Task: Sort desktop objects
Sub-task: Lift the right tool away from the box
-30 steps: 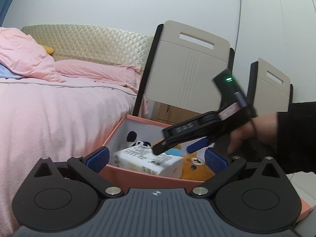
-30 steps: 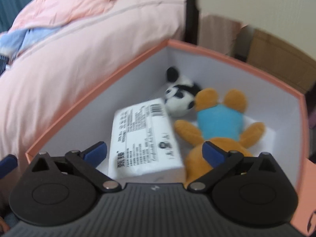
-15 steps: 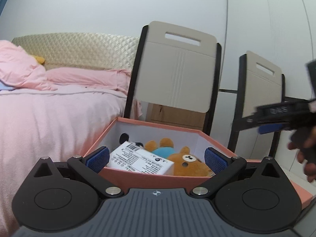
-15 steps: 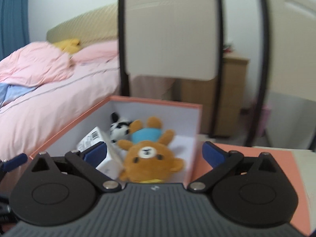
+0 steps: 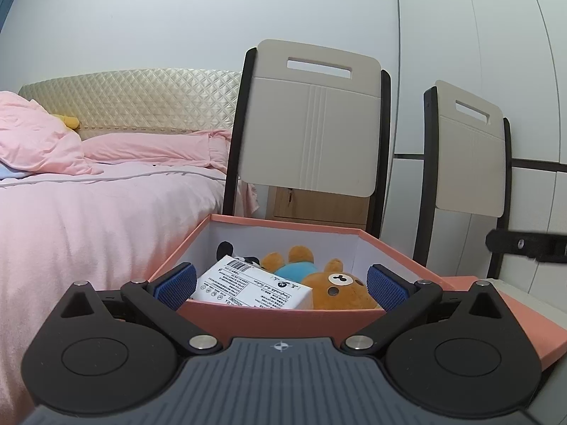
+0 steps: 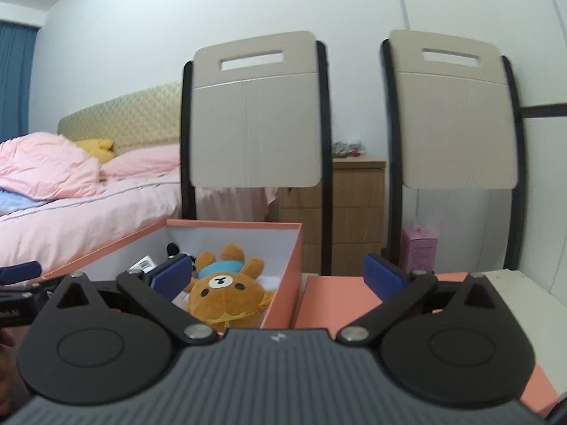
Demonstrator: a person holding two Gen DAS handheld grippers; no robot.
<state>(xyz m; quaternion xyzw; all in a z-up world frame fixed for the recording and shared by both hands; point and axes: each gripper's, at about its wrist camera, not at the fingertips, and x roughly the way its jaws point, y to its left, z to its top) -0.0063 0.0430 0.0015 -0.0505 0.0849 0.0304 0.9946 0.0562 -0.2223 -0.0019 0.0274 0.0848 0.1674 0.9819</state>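
Observation:
An open orange box with white inside walls stands on the desk. It holds a white tissue pack, a brown bear plush in a blue shirt and a panda plush at the back. My left gripper is open and empty, just in front of the box's near wall. My right gripper is open and empty, back from the box, with the bear between its fingers in view. The right gripper's finger shows at the left view's right edge.
The orange box lid lies flat on the white desk right of the box. Two beige folding chairs stand behind the desk. A pink bed is on the left. A wooden drawer unit and a pink carton stand behind.
My right gripper has pulled up and back out of the box to the right and levelled. My left gripper has drawn back slightly. The box contents have not moved.

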